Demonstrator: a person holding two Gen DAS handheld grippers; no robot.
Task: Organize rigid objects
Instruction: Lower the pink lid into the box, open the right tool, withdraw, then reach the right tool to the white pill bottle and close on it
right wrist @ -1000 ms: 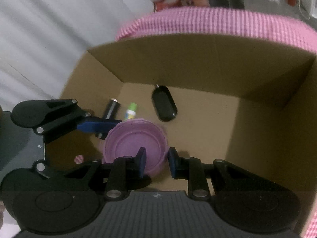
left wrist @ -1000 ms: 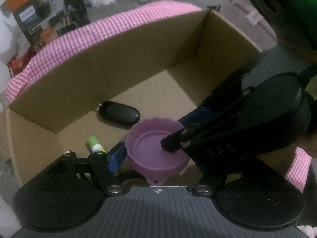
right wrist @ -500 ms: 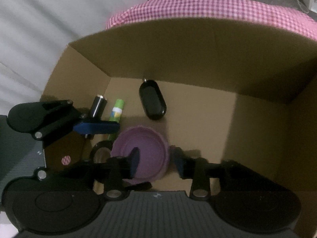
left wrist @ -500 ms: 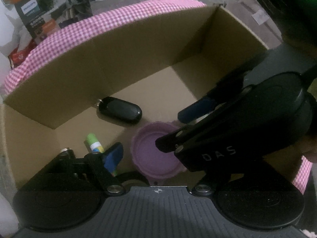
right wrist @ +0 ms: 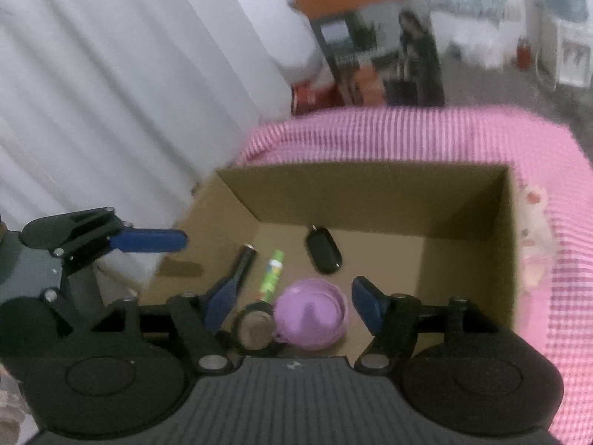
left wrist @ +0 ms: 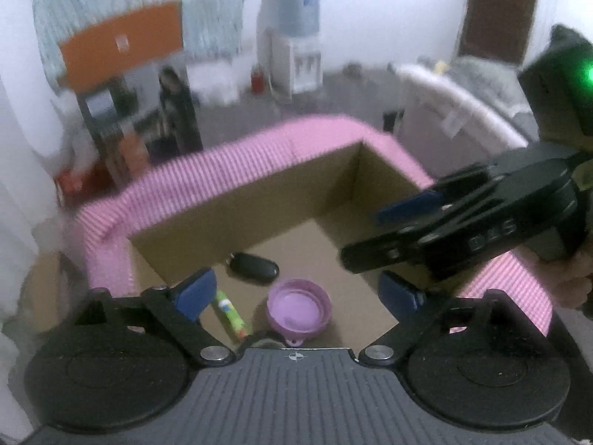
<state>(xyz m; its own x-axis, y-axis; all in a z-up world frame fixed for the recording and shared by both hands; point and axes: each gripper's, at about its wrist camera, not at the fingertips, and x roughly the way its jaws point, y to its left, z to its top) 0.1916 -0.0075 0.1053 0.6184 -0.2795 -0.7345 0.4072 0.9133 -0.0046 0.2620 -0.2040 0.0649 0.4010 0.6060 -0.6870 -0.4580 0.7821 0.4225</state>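
Pink-checked cloth (right wrist: 426, 137) under your brown cardboard box (right wrist: 370, 193). On its floor: one round lilac plastic cup (right wrist: 311, 315), one glossy black oval key fob (right wrist: 323, 250), one green tube (right wrist: 271, 274), one black cylinder (right wrist: 246, 257), one dark ring (right wrist: 255, 330). Your right gripper (right wrist: 292, 302) and left gripper (left wrist: 296, 293) both gape wide above the box, empty.

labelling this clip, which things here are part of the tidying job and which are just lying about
Part of the job:
cardboard box
purple lid
black key fob
green tube
black cylinder
round tin
left gripper and right gripper, both open

Just lying about:
pink checked cloth
water dispenser
orange board
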